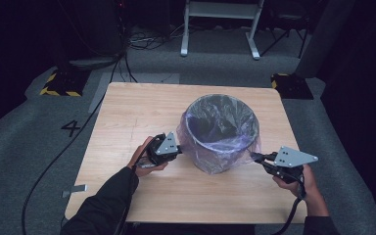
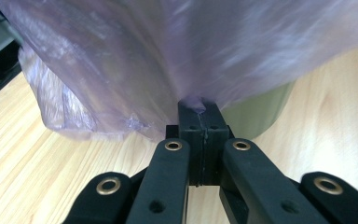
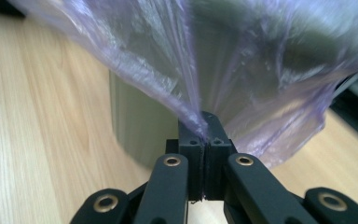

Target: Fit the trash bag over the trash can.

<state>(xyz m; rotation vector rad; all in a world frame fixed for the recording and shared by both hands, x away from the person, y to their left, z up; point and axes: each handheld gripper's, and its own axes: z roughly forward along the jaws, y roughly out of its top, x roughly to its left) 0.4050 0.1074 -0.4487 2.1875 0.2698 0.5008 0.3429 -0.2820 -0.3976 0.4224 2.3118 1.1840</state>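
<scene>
The left hand-held gripper (image 1: pixel 178 148) is pinching the purple bag's (image 1: pixel 225 147) skirt with its jaws closed on the film, and the right hand-held gripper (image 1: pixel 255 157) is doing the same on the opposite side — likely so both can draw the liner evenly over the bin (image 1: pixel 220 164). The bin is standing upright between the two grippers on the worktop (image 1: pixel 127 112), its long axis vertical and its mouth opening upward. The bag is draping down the outside wall from the rim — its loose hem is hanging just ahead of each gripper's tips.
</scene>
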